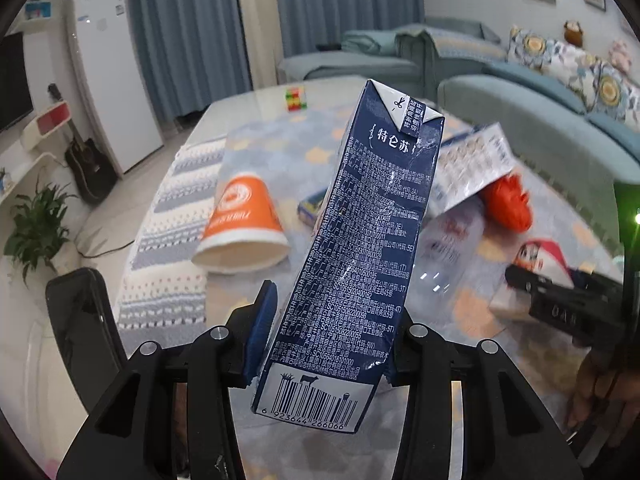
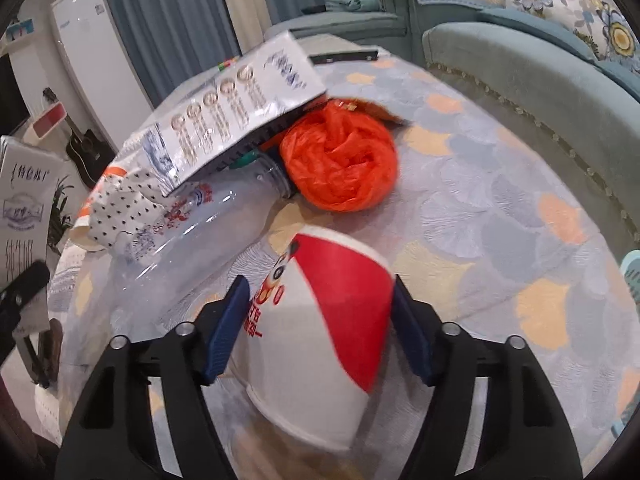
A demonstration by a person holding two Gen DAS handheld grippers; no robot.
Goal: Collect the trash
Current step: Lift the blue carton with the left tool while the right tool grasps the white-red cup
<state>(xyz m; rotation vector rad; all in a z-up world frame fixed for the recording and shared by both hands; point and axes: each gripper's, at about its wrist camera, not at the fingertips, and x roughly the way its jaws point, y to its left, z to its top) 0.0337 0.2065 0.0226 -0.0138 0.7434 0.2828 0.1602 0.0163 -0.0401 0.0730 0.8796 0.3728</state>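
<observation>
My left gripper (image 1: 336, 304) is shut on a dark blue milk carton (image 1: 360, 248) and holds it tilted above the table; its white face (image 2: 24, 208) shows at the left edge of the right wrist view. My right gripper (image 2: 320, 284) has a red and white paper cup (image 2: 328, 320) between its blue pads (image 2: 224, 328), which touch the cup's sides, rim toward the camera. Lying on the table are an orange paper cup (image 1: 244, 220) on its side, a clear plastic bottle (image 2: 208, 236), a crumpled orange plastic bag (image 2: 340, 160) and a white printed packet (image 2: 240, 108) leaning over them.
The table wears a patterned cloth (image 2: 500, 200). A crumpled polka-dot wrapper (image 2: 124, 208) lies by the bottle. At the far end sits a colourful cube (image 1: 295, 99), with a dark remote (image 2: 344, 56) nearby. A teal sofa (image 2: 540, 80) runs along the right side.
</observation>
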